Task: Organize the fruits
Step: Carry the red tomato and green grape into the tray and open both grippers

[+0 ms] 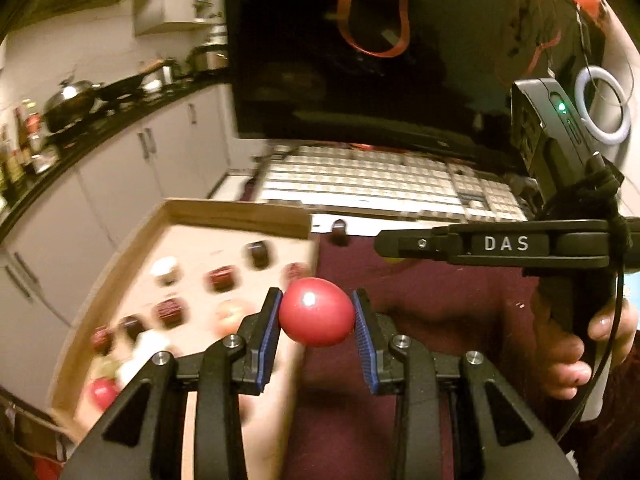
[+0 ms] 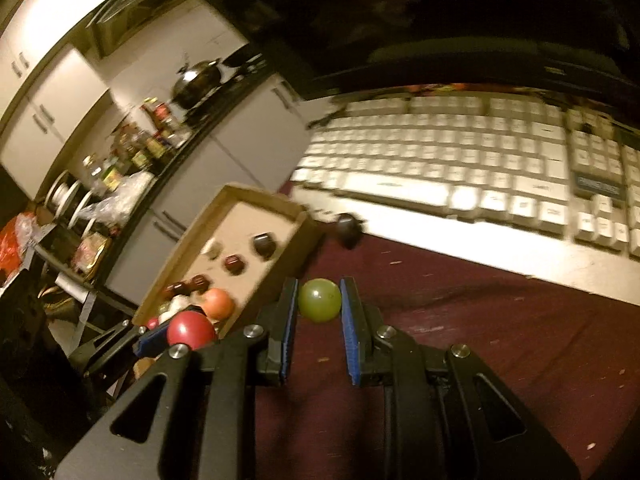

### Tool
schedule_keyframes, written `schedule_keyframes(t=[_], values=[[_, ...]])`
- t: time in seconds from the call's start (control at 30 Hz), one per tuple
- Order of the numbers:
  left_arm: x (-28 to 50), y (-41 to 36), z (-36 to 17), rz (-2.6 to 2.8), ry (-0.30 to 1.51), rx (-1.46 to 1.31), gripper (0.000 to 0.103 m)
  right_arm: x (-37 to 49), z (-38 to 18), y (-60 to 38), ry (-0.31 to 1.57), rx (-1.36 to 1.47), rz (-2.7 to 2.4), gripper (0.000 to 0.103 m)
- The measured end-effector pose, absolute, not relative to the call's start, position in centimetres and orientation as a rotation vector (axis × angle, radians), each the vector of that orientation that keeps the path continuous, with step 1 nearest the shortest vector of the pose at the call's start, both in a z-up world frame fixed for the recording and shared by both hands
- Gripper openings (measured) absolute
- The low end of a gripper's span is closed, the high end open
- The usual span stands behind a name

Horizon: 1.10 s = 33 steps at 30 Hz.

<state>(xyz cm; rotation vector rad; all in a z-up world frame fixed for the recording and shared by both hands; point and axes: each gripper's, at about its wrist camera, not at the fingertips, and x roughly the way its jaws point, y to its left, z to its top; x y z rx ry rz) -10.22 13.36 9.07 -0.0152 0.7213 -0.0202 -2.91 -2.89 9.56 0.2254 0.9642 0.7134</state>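
Gripping a round glossy red fruit (image 1: 317, 312) in the left gripper (image 1: 316, 316) and a small round green fruit (image 2: 319, 300) in the right gripper (image 2: 319, 304), both above the maroon tabletop (image 2: 480, 340) beside the shallow cardboard tray (image 1: 236, 214). Best carried level over the tray's near wall, lowered onto bare floor clear of the small dark pieces (image 1: 256, 254) beyond, then released gently.

Bare maroon tabletop (image 2: 480, 340) at 3–5 o'clock of right gripper (image 2: 319, 300): open lane. Cardboard tray (image 2: 224, 216) blocks 10 o'clock, w/ a dark piece (image 2: 347, 227) just past its corner at 12. Keyboard (image 2: 460, 168) walls 1–2 o'clock.
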Motion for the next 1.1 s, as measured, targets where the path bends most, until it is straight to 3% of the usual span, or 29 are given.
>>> schedule_keyframes(t=[0.3,0.57,1.1], values=[[-13.1,20.6,5.9,0.125,0.807,-0.067,0.034,-5.8,9.7,7.0,1.007,0.126,0.867,0.023],[-12.8,21.9,4.5,0.130,0.840,-0.051,0.034,-6.8,7.2,13.6,1.097,0.067,0.909,0.023],[-11.8,22.7,2.1,0.125,0.979,-0.056,0.035,-7.3,4.5,16.9,1.130,-0.127,0.808,0.023]])
